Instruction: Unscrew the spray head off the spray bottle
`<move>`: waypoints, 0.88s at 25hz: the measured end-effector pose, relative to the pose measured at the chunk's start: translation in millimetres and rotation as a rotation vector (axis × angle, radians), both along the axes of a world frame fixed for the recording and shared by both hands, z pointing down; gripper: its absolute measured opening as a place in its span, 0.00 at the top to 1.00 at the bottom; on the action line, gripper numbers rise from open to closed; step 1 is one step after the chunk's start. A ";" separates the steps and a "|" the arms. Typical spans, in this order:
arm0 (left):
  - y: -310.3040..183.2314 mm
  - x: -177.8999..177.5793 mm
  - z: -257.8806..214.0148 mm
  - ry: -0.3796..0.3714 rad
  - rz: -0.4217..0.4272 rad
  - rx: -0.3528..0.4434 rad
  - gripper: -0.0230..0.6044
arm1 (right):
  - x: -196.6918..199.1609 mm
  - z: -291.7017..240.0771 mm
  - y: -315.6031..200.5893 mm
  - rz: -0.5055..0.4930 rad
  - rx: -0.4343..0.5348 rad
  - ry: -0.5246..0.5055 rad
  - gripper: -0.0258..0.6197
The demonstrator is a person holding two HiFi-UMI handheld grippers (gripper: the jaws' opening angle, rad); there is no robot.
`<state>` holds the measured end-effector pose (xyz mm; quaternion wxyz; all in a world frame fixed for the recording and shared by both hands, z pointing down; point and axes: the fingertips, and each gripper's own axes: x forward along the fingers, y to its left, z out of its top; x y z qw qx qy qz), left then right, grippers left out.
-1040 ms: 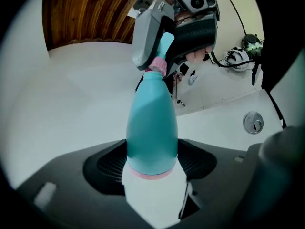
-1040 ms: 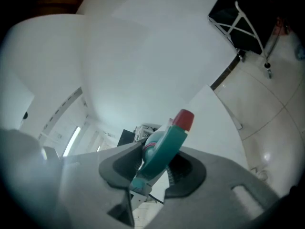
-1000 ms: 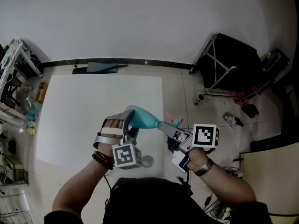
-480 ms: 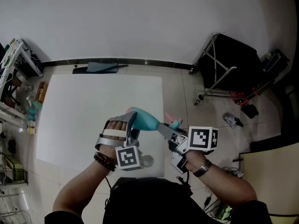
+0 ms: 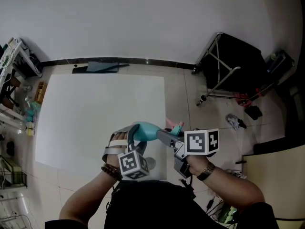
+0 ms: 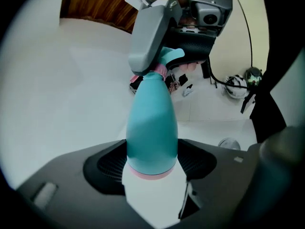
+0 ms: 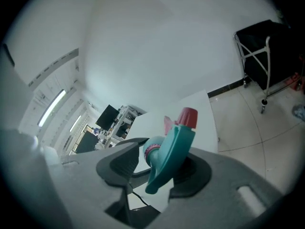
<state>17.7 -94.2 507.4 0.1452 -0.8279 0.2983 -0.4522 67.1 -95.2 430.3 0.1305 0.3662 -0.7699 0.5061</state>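
A teal spray bottle (image 5: 145,128) is held in the air, lying roughly level over the white mat. My left gripper (image 5: 135,132) is shut on its wide lower body (image 6: 152,128), a pad pressing on each side. The teal spray head (image 7: 174,144), with a red nozzle and pink collar, sits between the jaws of my right gripper (image 7: 158,165). Those jaws are opening, and a slim gap shows between the left pad and the head. In the head view the right gripper (image 5: 167,136) reaches the bottle's neck from the right.
A white mat (image 5: 95,109) covers the floor below. A small grey round object (image 5: 150,164) lies near its front edge. A black folding cart (image 5: 238,66) stands at the right, cluttered shelves (image 5: 14,80) at the left, and a dark flat object (image 5: 100,67) by the wall.
Both grippers and the bottle have drifted lower in the head view, toward the person. The right gripper's marker cube has turned, and it has shifted left.
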 end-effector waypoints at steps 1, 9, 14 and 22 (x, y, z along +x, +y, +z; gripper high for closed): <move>3.9 3.3 3.7 0.027 -0.008 -0.021 0.39 | 0.2 1.5 2.4 -0.019 0.007 0.024 0.69; 21.8 23.0 4.8 0.263 -0.039 -0.135 0.39 | -10.9 -8.8 12.6 -0.230 0.138 0.241 0.61; 26.1 32.4 -0.9 0.406 -0.051 -0.203 0.39 | -14.2 -18.5 23.3 -0.382 0.214 0.363 0.59; 31.9 38.2 -21.7 0.547 0.049 -0.234 0.39 | -20.6 -38.4 40.1 -0.620 0.322 0.500 0.58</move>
